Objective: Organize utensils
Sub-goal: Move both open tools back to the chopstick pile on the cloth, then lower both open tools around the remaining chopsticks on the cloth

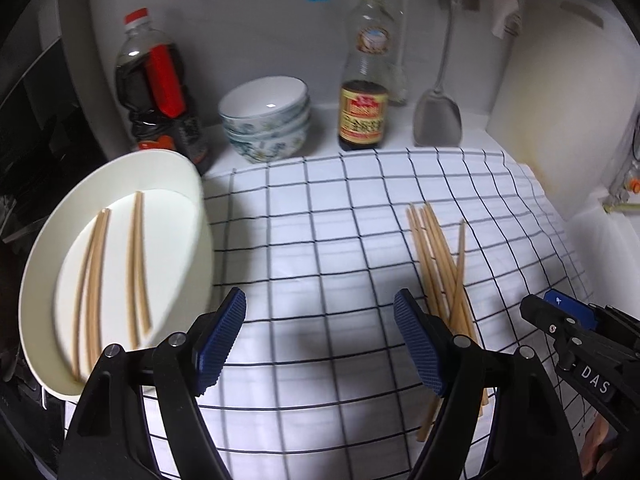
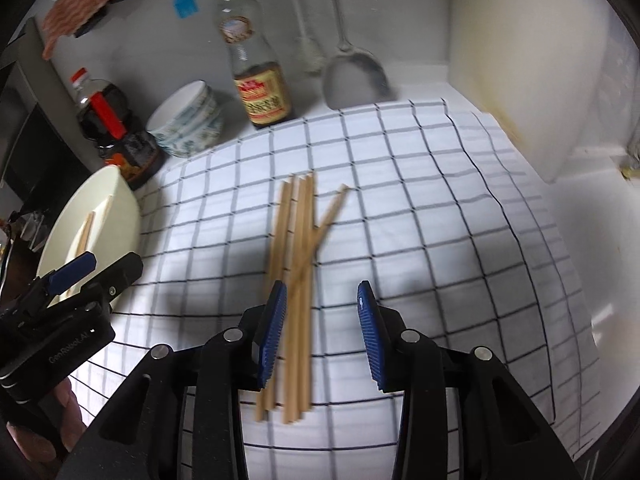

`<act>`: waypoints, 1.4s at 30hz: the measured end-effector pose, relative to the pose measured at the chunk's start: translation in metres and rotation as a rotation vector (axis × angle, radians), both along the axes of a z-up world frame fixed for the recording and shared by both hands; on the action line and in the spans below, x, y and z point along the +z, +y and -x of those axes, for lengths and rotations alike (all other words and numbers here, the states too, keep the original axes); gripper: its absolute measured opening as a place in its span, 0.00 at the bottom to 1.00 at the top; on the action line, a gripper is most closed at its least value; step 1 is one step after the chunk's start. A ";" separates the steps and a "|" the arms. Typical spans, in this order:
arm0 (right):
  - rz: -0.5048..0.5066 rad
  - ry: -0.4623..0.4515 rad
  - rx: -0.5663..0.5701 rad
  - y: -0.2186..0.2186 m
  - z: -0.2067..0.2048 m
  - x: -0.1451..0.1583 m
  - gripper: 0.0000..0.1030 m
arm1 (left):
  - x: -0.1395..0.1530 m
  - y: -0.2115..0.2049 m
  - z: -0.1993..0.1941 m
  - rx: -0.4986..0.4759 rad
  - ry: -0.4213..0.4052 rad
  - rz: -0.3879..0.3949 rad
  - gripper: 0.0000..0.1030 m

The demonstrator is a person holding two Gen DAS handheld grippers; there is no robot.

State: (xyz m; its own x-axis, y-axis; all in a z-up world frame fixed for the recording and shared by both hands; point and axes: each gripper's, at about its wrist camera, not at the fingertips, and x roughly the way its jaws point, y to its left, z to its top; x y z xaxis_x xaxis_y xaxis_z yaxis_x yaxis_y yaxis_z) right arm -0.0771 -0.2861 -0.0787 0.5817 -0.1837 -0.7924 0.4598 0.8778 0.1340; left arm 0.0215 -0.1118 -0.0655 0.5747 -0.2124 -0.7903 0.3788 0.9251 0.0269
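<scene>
Right gripper is the nearer one to the loose chopsticks on the tabletop

On the checked cloth (image 2: 420, 200) the chopstick pile (image 2: 298, 264) lies lengthwise along the right gripper (image 2: 322, 328), just under its half-open, empty jaws; the left gripper (image 1: 320, 340), jaws wide and empty, sits beside the pile (four chopsticks already in the white plate (image 1: 188, 184)).

A checked cloth (image 1: 340, 240) covers the surface, and beyond its far edge stand a dark bottle with a red cap (image 1: 156, 92) at ten o'clock, stacked bowls (image 1: 266, 118) beside it, a yellow-capped sauce bottle (image 1: 364, 96) at twelve and a metal spatula (image 1: 438, 116) at one.
</scene>
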 end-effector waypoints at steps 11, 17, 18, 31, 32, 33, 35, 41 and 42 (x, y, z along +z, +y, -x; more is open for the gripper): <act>-0.030 0.041 0.026 -0.017 0.003 -0.034 0.34 | -0.037 -0.031 0.011 -0.073 0.049 -0.031 0.73; -0.040 0.039 0.029 -0.025 0.004 -0.041 0.34 | -0.052 -0.046 0.020 -0.113 0.059 -0.043 0.73; -0.043 0.039 0.027 -0.027 0.005 -0.041 0.34 | -0.054 -0.048 0.021 -0.118 0.060 -0.044 0.73; -0.053 0.042 0.022 -0.034 0.013 -0.046 0.34 | -0.072 -0.064 0.032 -0.163 0.060 -0.073 0.70; -0.053 0.042 0.023 -0.034 0.013 -0.046 0.34 | -0.072 -0.063 0.032 -0.164 0.063 -0.059 0.66; -0.053 0.042 0.023 -0.033 0.013 -0.046 0.34 | -0.072 -0.062 0.031 -0.160 0.068 -0.043 0.64; -0.055 0.043 0.025 -0.033 0.013 -0.047 0.34 | -0.072 -0.059 0.031 -0.153 0.077 -0.020 0.56; -0.053 0.044 0.047 -0.026 0.007 -0.046 0.34 | -0.071 -0.046 0.028 -0.115 0.102 0.043 0.40; -0.053 0.044 0.051 -0.024 0.006 -0.046 0.34 | -0.071 -0.043 0.026 -0.107 0.109 0.054 0.38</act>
